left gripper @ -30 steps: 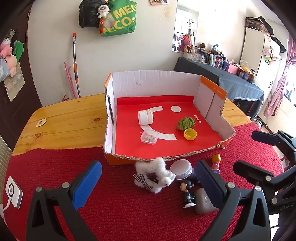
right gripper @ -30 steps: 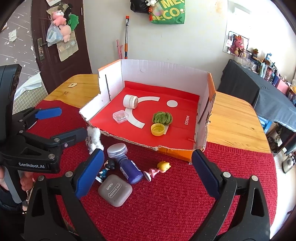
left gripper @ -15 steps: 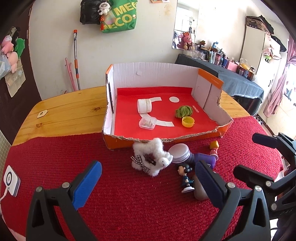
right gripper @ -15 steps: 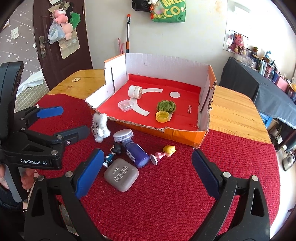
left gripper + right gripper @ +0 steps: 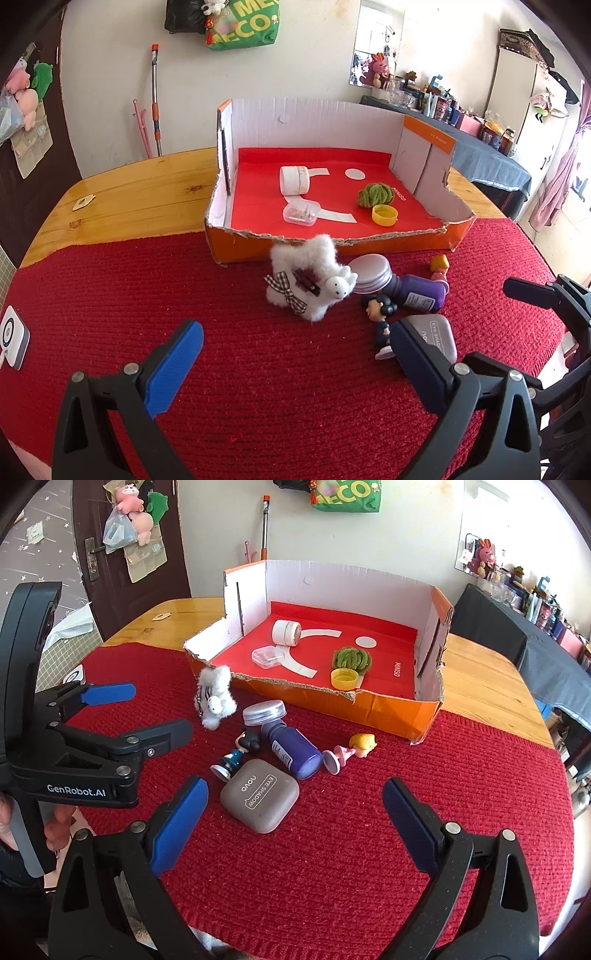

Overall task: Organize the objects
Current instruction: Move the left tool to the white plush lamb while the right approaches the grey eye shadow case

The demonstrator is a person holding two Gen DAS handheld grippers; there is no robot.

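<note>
- Red knitted mat [image 5: 369, 849] covers the near part of the wooden table [image 5: 140, 199], and I think it is there so the small things do not roll or slide.
- At the far left, the left gripper [image 5: 295, 365] hovers low over the mat. Its jaws are wide apart and hold nothing. It points at the fluffy white plush toy [image 5: 310, 280], so I think that is its next pick.
- One plush toy lies on the mat, just in front of the torn cardboard box [image 5: 436, 236].
- One little figure with black hair [image 5: 240, 751] lies next to it, touching the grey eye shadow case [image 5: 260, 799].
- One purple bottle with a silver cap [image 5: 286, 744] lies on its side, so it could roll.
- One little figure with yellow hair [image 5: 351, 751] lies flat to the right of the bottle.
- That makes five things still waiting on the mat, all close together.
- Inside the box, there are four things: one white roll [image 5: 286, 633], one clear little case [image 5: 267, 656], one green woolly ball [image 5: 351, 659] and one yellow cap [image 5: 345, 679].
- The box has a low, torn front wall, which makes it easy to drop things in.
- On the right, the right gripper [image 5: 295, 823] hovers over the mat near the grey case. Its jaws are wide apart too and are empty.
</note>
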